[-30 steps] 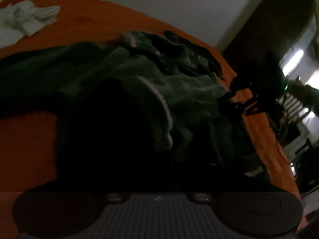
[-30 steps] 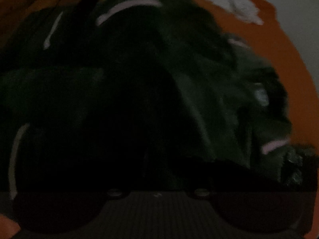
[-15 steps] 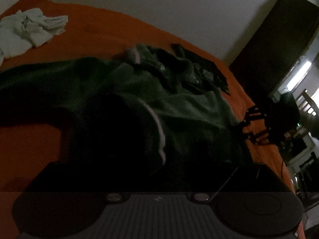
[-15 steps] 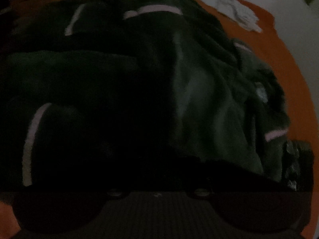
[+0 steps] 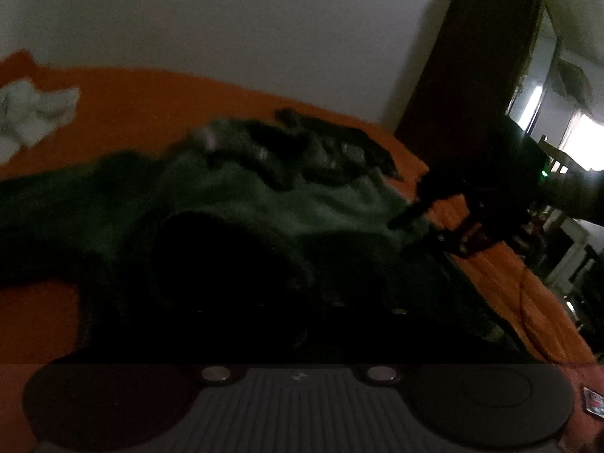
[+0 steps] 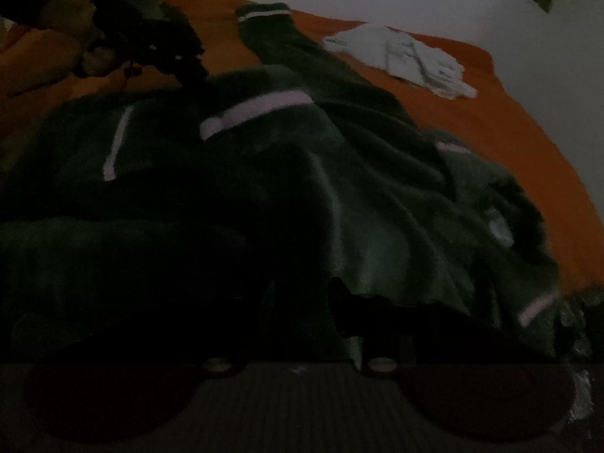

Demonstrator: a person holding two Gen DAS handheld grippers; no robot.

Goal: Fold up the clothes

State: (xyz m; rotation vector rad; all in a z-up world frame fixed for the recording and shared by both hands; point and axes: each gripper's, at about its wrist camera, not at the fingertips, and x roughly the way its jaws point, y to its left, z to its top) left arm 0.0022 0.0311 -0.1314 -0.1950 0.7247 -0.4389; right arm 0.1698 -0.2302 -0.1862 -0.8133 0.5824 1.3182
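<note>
Fuzzy fleece garment (image 6: pixel 339 188), matt cloth bedsheet (image 5: pixel 151 98)

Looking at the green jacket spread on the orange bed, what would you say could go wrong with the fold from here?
1. The scene is very dim; the green jacket near both cameras is almost black, so a grab could catch several layers or miss an edge.
2. The right gripper, jaws opening, sits at the jacket's edge; cloth might snag on it as it moves.
3. The white clothes lie close to the sleeve; a wide sweep might drag them.
</note>
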